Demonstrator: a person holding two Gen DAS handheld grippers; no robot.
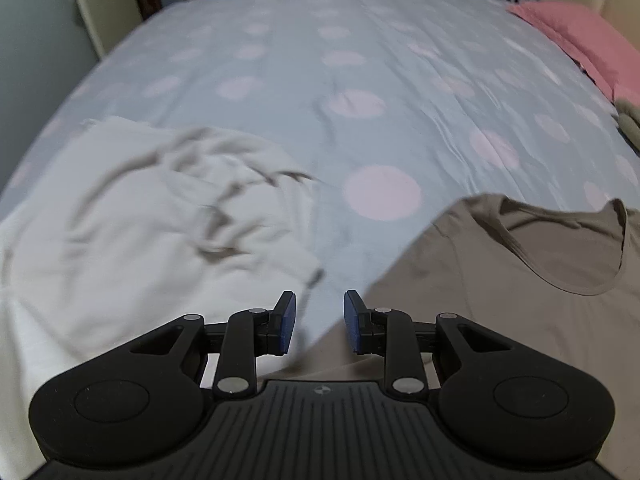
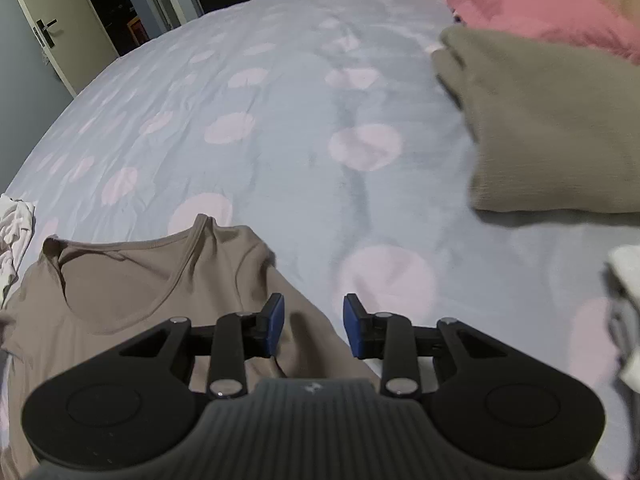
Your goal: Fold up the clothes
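Along the bed's (image 1: 360,60) near edge the taupe T-shirt (image 2: 132,300) lies spread neck-up between my left gripper (image 1: 320,320) and right gripper (image 2: 314,324), both apart and empty, with a crumpled white garment (image 1: 140,208) beside it unfolded and an olive folded piece (image 2: 552,120) by the pink pillow (image 2: 540,0).

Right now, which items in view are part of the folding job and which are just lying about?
Job:
- taupe T-shirt, spread flat
- crumpled white garment
- folded olive garment
- left hand-held gripper and right hand-held gripper, both open

Lying about:
- pink pillow
- spotted bedsheet
- door
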